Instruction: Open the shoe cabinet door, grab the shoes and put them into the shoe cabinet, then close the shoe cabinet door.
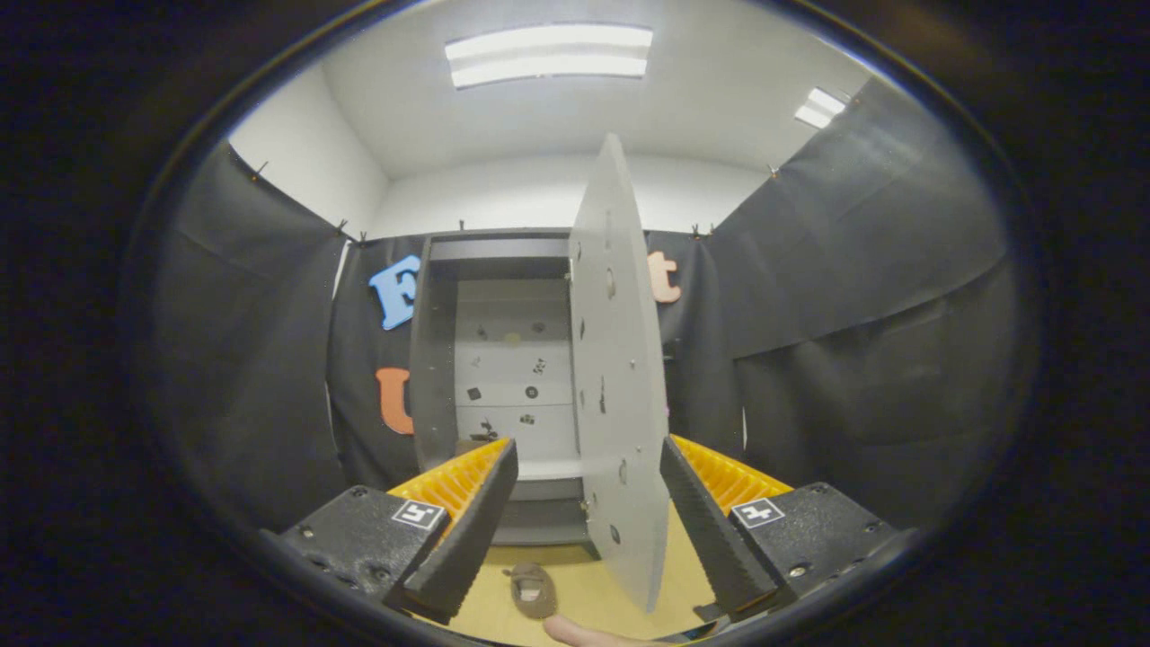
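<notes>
Black cloth hangs all around the booth, with a white ceiling and bright lights above and a tan wooden floor [588, 598] below. Down low, the gripper [588, 521] has its two fingers spread wide and holds nothing. Between them hangs the near edge of the grey cabinet door [620, 386], swung out toward the fingers and seen almost edge-on, touching neither one. On the floor just ahead of the fingers, and lower than them, lies a brown shoe [532, 590], long way pointing at the shoe cabinet [503, 359]. The gripper must dip down for it. Beyond, the cabinet stands open with pale shelves inside. A pinkish shape by the shoe may be a second shoe; it is cut off.
</notes>
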`<state>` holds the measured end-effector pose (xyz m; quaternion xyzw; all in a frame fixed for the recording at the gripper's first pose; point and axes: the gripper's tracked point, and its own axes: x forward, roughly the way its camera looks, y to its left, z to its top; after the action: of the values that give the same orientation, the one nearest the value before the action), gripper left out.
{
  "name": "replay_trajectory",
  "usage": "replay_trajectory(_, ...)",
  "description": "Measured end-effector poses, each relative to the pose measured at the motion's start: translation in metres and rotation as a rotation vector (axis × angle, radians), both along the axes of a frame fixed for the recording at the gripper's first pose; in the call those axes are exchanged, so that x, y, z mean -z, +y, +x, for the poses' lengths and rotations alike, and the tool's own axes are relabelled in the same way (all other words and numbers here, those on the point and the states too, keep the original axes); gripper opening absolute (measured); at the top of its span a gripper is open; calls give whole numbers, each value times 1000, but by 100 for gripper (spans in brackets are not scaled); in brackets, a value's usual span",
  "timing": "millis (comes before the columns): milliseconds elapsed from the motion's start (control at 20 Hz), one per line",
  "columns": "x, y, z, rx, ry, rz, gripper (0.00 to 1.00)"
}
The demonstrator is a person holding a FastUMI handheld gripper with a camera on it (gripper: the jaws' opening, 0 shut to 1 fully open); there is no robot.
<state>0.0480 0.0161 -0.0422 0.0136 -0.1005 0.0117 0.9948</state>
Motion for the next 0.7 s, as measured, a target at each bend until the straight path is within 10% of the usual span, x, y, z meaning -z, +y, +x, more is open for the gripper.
replay_trajectory(700, 173, 116, 111, -215, 224, -94, 100)
